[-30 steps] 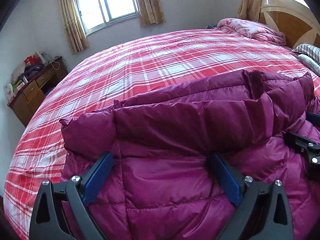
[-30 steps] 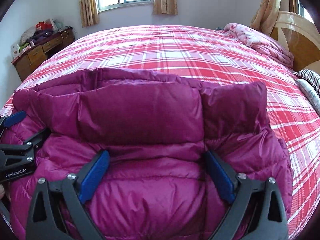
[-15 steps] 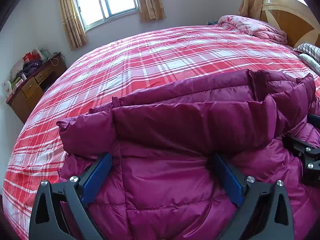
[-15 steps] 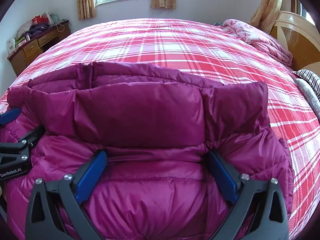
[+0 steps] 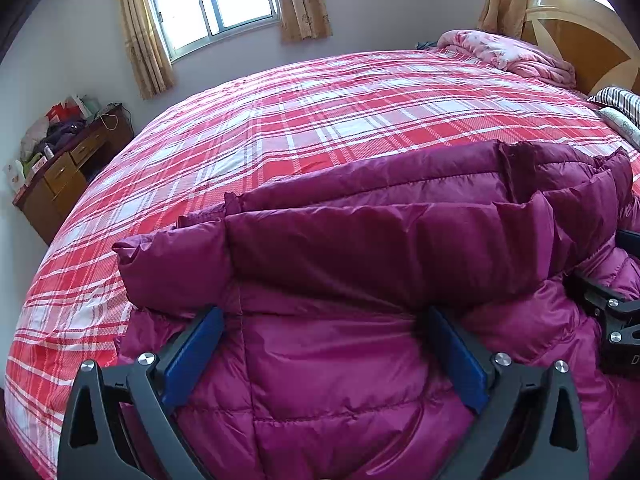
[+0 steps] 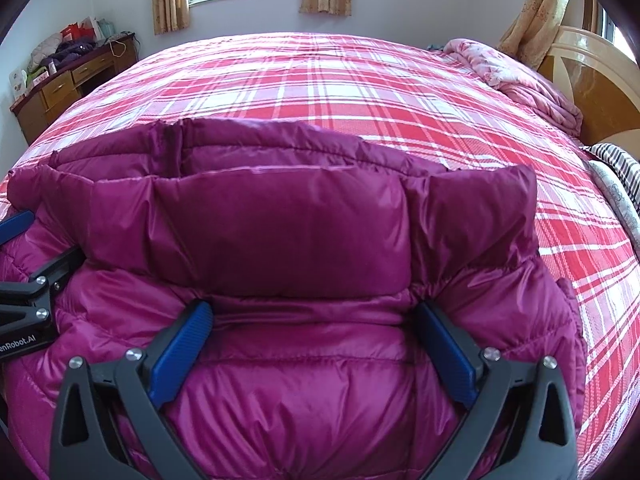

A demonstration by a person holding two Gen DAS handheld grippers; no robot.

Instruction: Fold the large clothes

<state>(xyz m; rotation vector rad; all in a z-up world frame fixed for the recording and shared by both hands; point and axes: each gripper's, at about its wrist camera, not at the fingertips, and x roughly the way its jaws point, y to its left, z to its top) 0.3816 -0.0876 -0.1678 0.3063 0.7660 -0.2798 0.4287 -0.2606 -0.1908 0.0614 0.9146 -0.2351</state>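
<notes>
Two grippers, left gripper (image 5: 322, 350) and right gripper (image 6: 314, 344), both with blue fingers spread wide, pressing down on puffy magenta quilted down jacket (image 6: 304, 240), gripping nothing. Jacket lies at near edge of red plaid bedspread (image 5: 340, 120), one thick layer doubled over toward grippers. Judgement: first fold made; further folding and flattening left.

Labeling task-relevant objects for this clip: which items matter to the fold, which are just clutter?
In play:
magenta down jacket
left gripper
right gripper
plaid bed cover

Just lying about:
pink quilt
wooden desk
striped pillow
</notes>
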